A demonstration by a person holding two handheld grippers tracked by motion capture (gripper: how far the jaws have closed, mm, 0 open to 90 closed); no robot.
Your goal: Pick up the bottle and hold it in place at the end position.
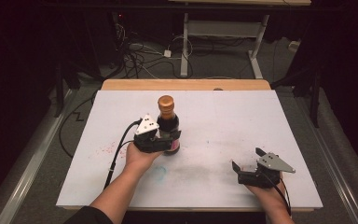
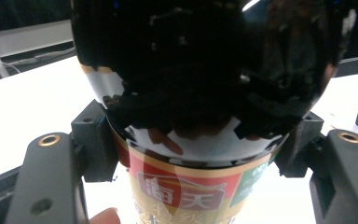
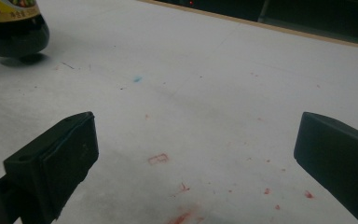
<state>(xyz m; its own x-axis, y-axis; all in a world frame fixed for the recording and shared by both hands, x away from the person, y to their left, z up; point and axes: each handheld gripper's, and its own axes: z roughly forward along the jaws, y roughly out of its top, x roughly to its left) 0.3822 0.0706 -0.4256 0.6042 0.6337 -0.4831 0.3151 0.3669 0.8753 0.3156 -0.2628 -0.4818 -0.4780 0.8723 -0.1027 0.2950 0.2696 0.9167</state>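
A dark sauce bottle (image 1: 168, 122) with a brown cap (image 1: 166, 101) stands upright left of the middle of the white table sheet (image 1: 242, 116). My left gripper (image 1: 171, 138) is shut on its lower body, just above the red and gold label. In the left gripper view the bottle (image 2: 200, 70) sits between the pads (image 2: 95, 140), which press on both sides. My right gripper (image 1: 247, 157) rests open near the front right edge. Between its jaws in the right gripper view (image 3: 196, 154) lies bare sheet, and the bottle's base (image 3: 14, 32) shows at the top left.
The sheet carries faint red and blue stains (image 3: 158, 159). A wooden table edge (image 1: 186, 84) runs along the back. Behind it are cables (image 1: 135, 56) on the floor and white desk legs (image 1: 184, 46). Dark floor lies on both sides of the table.
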